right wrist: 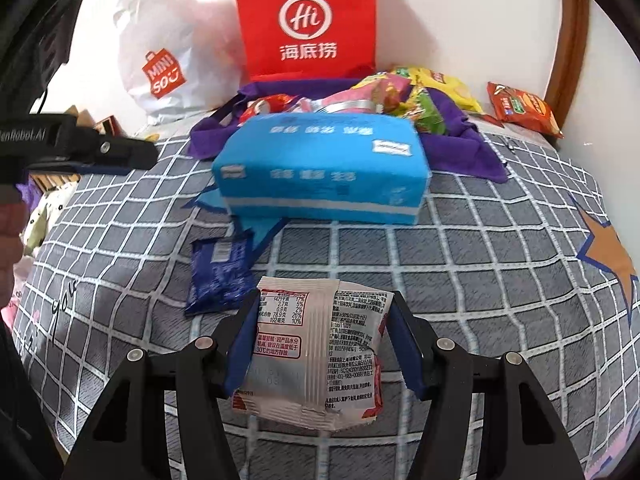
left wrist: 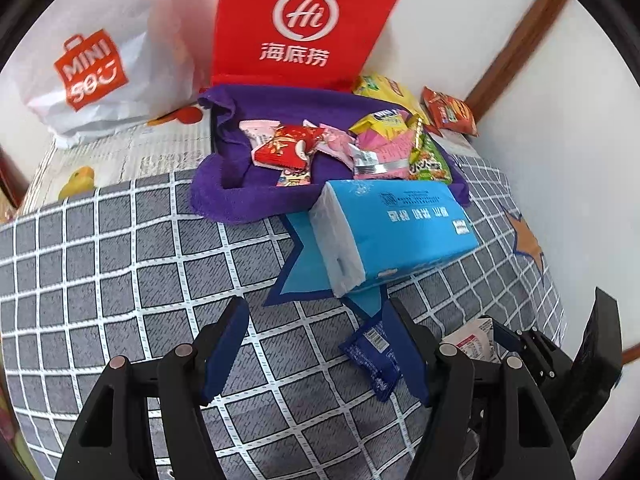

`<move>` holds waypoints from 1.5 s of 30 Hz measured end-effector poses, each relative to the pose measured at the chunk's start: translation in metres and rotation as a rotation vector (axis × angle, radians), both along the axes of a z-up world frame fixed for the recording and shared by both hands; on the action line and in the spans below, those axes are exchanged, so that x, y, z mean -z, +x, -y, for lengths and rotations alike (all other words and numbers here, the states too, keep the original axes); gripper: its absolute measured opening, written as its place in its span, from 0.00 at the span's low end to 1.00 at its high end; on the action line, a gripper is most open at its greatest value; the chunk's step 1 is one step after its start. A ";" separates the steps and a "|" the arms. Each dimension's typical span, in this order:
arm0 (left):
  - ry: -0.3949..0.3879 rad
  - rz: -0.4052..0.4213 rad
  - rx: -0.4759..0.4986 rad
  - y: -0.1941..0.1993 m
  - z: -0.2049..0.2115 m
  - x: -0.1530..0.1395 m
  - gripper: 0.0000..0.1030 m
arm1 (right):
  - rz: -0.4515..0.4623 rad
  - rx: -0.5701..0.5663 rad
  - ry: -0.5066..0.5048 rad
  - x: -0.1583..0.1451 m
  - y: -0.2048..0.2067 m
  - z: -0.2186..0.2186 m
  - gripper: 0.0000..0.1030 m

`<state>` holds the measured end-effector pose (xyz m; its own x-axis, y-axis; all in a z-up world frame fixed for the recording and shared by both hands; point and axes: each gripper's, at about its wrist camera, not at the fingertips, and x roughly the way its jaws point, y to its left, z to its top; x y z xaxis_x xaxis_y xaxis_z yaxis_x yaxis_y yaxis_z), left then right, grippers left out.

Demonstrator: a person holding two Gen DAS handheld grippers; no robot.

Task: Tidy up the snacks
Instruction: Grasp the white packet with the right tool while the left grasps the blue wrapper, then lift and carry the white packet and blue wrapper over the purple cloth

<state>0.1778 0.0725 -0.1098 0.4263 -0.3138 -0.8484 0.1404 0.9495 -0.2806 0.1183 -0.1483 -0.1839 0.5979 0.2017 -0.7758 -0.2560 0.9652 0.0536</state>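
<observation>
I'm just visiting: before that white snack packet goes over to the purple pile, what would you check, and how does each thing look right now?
1. White snack packet sits between the right gripper pads: ok.
2. Packet lifted clear of the checked bedspread: cannot tell.
3. Blue tissue pack lies across the straight way to the purple cloth: not ok, go over or around.
4. Room on the cloth among the snacks: cannot tell from here.
5. Left gripper open and holding nothing: ok.
6. Dark blue packet lies apart from the held one: ok.
</observation>
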 end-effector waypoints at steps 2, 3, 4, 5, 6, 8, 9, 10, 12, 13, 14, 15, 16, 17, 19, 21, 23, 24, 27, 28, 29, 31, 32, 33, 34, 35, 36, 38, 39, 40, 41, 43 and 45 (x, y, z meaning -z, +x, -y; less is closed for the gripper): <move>-0.019 0.007 -0.008 0.000 -0.003 0.000 0.65 | 0.003 0.008 0.005 0.000 0.003 0.004 0.59; -0.024 0.011 -0.015 -0.001 -0.005 0.001 0.65 | 0.003 0.011 0.010 0.000 0.005 0.006 0.59; -0.027 0.012 -0.022 -0.001 -0.006 0.002 0.65 | 0.000 0.014 0.014 0.000 0.008 0.009 0.59; -0.029 0.010 -0.037 -0.002 -0.008 0.005 0.65 | 0.001 0.016 0.013 0.000 0.010 0.011 0.59; -0.028 0.006 -0.045 -0.002 -0.009 0.007 0.65 | 0.005 0.017 0.012 0.000 0.011 0.014 0.59; -0.018 -0.025 -0.058 0.000 -0.006 0.017 0.65 | 0.012 0.020 0.008 0.000 0.014 0.021 0.59; -0.015 -0.035 -0.058 0.001 -0.004 0.020 0.65 | 0.014 0.023 0.006 0.000 0.015 0.024 0.59; -0.011 -0.042 -0.058 0.001 0.000 0.024 0.65 | 0.017 0.026 0.000 0.001 0.017 0.027 0.59; 0.001 -0.069 -0.051 0.002 0.011 0.033 0.65 | 0.019 0.025 -0.006 0.004 0.019 0.031 0.59; 0.002 -0.083 -0.048 0.001 0.017 0.037 0.65 | 0.017 0.025 -0.008 0.006 0.020 0.034 0.59; -0.003 -0.099 -0.040 -0.001 0.023 0.043 0.65 | 0.016 0.025 -0.011 0.007 0.021 0.037 0.59; -0.007 -0.112 -0.032 -0.002 0.028 0.048 0.65 | 0.016 0.025 -0.015 0.008 0.021 0.039 0.59; -0.008 -0.128 -0.025 -0.003 0.033 0.052 0.65 | 0.020 0.024 -0.021 0.009 0.020 0.043 0.59; -0.008 -0.148 -0.018 -0.005 0.040 0.059 0.65 | 0.026 0.025 -0.026 0.009 0.020 0.046 0.59; -0.002 -0.167 -0.022 -0.007 0.048 0.065 0.65 | 0.035 0.032 -0.033 0.009 0.018 0.054 0.59; 0.027 -0.143 -0.034 -0.012 0.055 0.063 0.65 | 0.039 0.041 -0.030 0.010 0.017 0.063 0.59; 0.021 -0.151 -0.039 -0.015 0.060 0.063 0.65 | 0.039 0.053 -0.019 0.010 0.017 0.073 0.59; 0.018 -0.153 -0.041 -0.015 0.062 0.062 0.65 | 0.038 0.058 -0.014 0.010 0.018 0.077 0.59; 0.010 -0.168 -0.042 -0.018 0.068 0.064 0.65 | 0.038 0.067 0.001 0.012 0.018 0.088 0.59; 0.016 -0.170 -0.044 -0.018 0.070 0.064 0.65 | 0.042 0.071 0.004 0.012 0.018 0.091 0.59; 0.032 -0.166 -0.048 -0.019 0.073 0.064 0.65 | 0.044 0.072 0.005 0.012 0.018 0.092 0.59; 0.061 -0.161 -0.051 -0.019 0.078 0.065 0.65 | 0.049 0.070 0.011 0.012 0.017 0.096 0.59; 0.069 -0.157 -0.054 -0.019 0.081 0.065 0.65 | 0.052 0.069 0.013 0.011 0.017 0.097 0.59; 0.077 -0.154 -0.058 -0.019 0.083 0.066 0.65 | 0.054 0.067 0.018 0.011 0.016 0.098 0.59; 0.087 -0.150 -0.063 -0.019 0.085 0.066 0.64 | 0.056 0.064 0.021 0.011 0.015 0.099 0.59; 0.102 -0.141 -0.068 -0.018 0.088 0.066 0.64 | 0.058 0.063 0.024 0.011 0.015 0.099 0.59; 0.116 -0.128 -0.071 -0.018 0.091 0.066 0.61 | 0.059 0.063 0.027 0.010 0.014 0.100 0.59; 0.184 -0.088 -0.077 -0.018 0.103 0.067 0.50 | 0.060 0.064 0.038 0.009 0.013 0.103 0.59; 0.217 -0.073 -0.075 -0.018 0.107 0.067 0.40 | 0.062 0.063 0.043 0.008 0.013 0.104 0.59; 0.239 -0.060 -0.071 -0.018 0.111 0.067 0.35 | 0.064 0.063 0.044 0.008 0.013 0.105 0.59; 0.250 -0.051 -0.064 -0.017 0.113 0.067 0.33 | 0.066 0.063 0.041 0.007 0.013 0.105 0.59; 0.225 -0.046 -0.061 -0.016 0.111 0.067 0.31 | 0.066 0.062 0.029 0.005 0.015 0.104 0.59; 0.171 -0.052 -0.069 -0.016 0.100 0.064 0.31 | 0.071 0.068 0.022 0.003 0.017 0.104 0.59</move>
<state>0.1620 -0.0277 -0.1742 0.3961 -0.1346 -0.9083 0.0630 0.9909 -0.1194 0.1356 -0.2523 -0.1866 0.6638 0.1757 -0.7270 -0.1941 0.9792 0.0594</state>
